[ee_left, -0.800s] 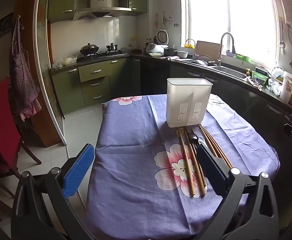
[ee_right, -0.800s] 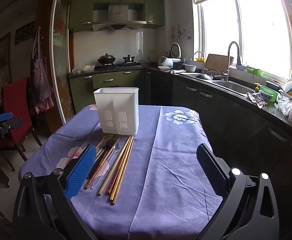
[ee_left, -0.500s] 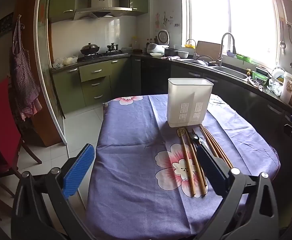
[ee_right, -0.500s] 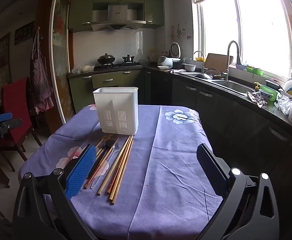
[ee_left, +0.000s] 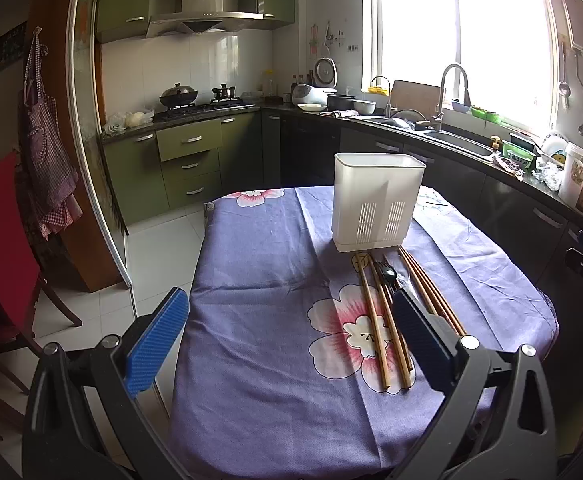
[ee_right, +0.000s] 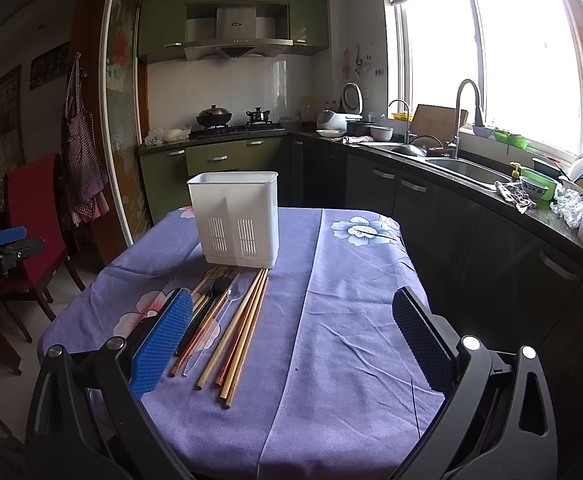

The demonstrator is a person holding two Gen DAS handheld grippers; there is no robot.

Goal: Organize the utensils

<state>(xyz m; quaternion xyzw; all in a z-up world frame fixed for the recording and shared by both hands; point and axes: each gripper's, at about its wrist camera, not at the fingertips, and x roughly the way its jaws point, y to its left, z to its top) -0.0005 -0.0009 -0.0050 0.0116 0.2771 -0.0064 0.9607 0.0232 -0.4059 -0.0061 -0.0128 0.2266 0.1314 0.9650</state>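
Nothing was put away yet. The wooden chopsticks (ee_right: 239, 328) and spoons lay beside the empty white plastic holder (ee_right: 235, 220). Both grippers' jaws were wide and held nothing.

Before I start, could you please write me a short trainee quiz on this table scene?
1. True or false: the white utensil holder stands upright on the purple tablecloth.
2. Where do the chopsticks lie? A) inside the holder B) flat on the cloth, in front of the holder
3. Fill in: both the left gripper and the right gripper have their jaws ___.

Key: 1 true; 2 B; 3 open.
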